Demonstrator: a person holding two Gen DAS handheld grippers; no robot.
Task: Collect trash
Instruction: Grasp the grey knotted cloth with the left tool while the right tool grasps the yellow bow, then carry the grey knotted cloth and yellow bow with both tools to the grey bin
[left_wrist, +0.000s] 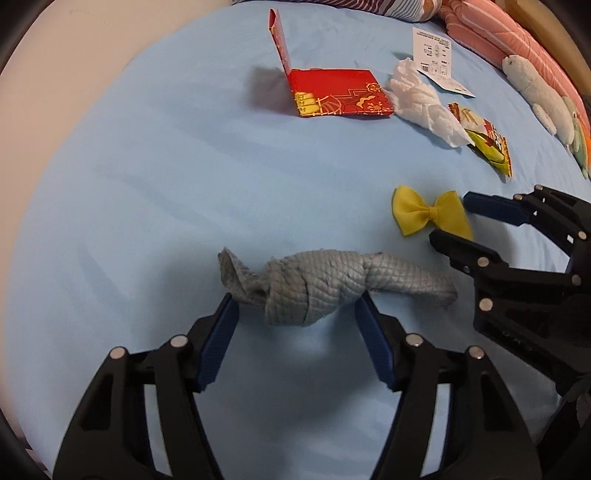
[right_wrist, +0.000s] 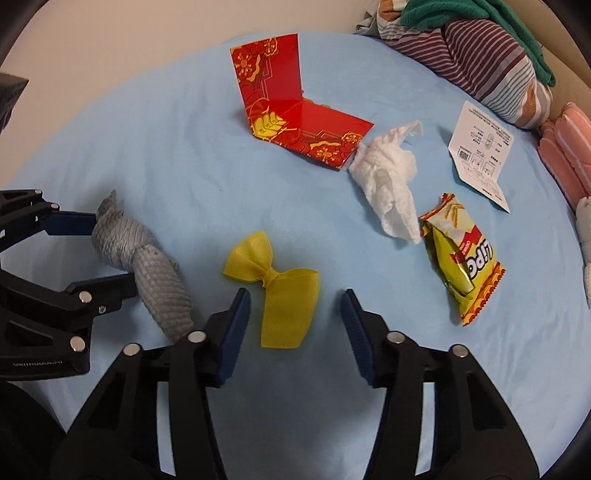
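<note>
Left gripper (left_wrist: 297, 306) low over a light blue bedsheet (left_wrist: 147, 184), its blue pads spread apart to either side of a knotted grey cloth (left_wrist: 321, 286), the pads at the cloth's near edge without clearly pressing it; right gripper (left_wrist: 452, 218) to the right of it, its two fingers bracketing the right wing of a yellow bow (left_wrist: 424, 214). Beyond the tongs: a red and gold folded card (left_wrist: 332, 92) with one flap upright; right of that, a crumpled white tissue (left_wrist: 424, 101), a printed white tag (left_wrist: 436, 55) and a yellow snack wrapper (left_wrist: 487, 142); pink striped bedding (left_wrist: 498, 33) and a pale plush toy (left_wrist: 535, 96) at far right.
</note>
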